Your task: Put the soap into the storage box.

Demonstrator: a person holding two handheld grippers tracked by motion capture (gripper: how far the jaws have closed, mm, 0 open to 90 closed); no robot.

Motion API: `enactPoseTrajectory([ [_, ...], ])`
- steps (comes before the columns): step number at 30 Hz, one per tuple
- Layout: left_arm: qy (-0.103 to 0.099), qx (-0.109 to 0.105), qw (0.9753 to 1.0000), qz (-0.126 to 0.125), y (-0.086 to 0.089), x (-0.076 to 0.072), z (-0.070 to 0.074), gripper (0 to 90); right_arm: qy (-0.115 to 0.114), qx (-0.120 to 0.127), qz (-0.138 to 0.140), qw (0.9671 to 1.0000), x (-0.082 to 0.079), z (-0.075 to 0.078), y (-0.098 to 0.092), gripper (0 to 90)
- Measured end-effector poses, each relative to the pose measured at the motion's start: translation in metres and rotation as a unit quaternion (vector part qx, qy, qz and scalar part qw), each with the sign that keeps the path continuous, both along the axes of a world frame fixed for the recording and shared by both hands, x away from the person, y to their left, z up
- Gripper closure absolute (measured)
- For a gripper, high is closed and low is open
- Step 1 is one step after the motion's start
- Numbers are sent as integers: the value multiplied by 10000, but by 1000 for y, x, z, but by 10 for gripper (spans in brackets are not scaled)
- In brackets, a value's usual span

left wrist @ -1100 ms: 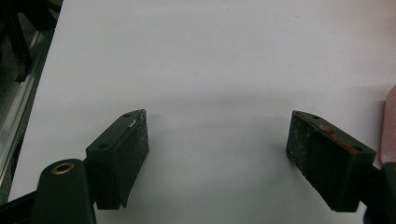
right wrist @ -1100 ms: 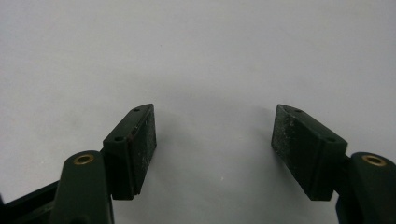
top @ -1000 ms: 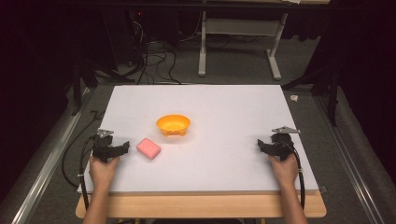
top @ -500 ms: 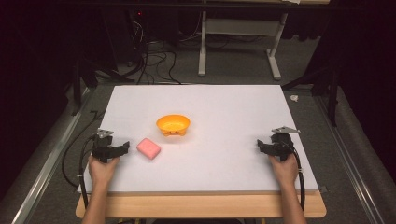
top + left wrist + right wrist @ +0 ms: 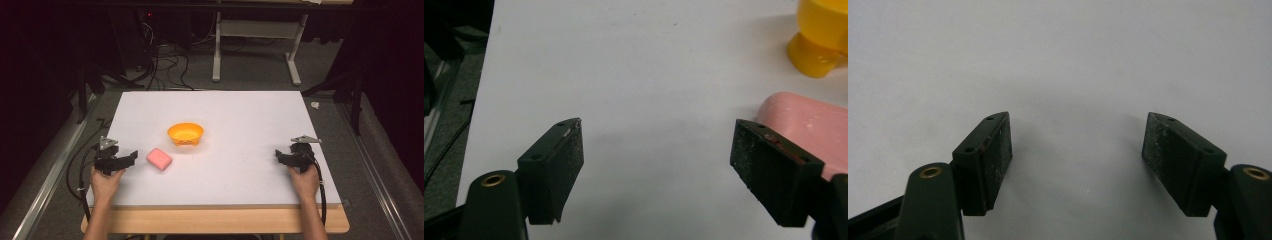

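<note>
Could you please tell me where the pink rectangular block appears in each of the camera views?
High view: the pink rectangular block lies left of centre on the white table, just right of the left gripper.
Left gripper view: it sits at the right edge, behind the right-hand jaw.
Right gripper view: bare tabletop between the open jaws.
Shared landmark: the orange plastic bowl, beyond the block.

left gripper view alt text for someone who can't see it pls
An open left claw hovers over a white table, nothing between its black jaws. A pink block lies just behind the jaw at the picture's right, and a yellow bowl stands beyond it in the top corner.
</note>
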State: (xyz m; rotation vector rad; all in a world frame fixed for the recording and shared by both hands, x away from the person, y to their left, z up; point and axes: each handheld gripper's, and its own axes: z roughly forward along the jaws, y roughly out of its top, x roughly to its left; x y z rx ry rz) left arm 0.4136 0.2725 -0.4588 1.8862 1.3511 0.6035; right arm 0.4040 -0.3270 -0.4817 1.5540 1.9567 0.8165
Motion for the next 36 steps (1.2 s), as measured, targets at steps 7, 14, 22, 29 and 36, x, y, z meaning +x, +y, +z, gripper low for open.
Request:
enactPoseTrajectory([
  [7, -113, -216, 9993, -296, -6, -9, 11, 192, -9, 2, -4, 10000, 0, 0, 0, 286],
  [14, -96, -348, 9978, -556, -12, -16, 17, 169, -7, 2, -4, 10000, 0, 0, 0, 286],
  [22, -59, -317, 9958, -857, -31, -20, 16, 152, -9, 2, -4, 10000, 0, 0, 0, 286],
  [29, -52, -248, 9946, -1009, -46, -19, 12, 146, 6, 7, 0, 10000, 0, 0, 0, 286],
  [36, 78, -161, 9934, -1134, -58, -15, 5, 146, -6, 9, -6, 10000, 0, 0, 0, 286],
])
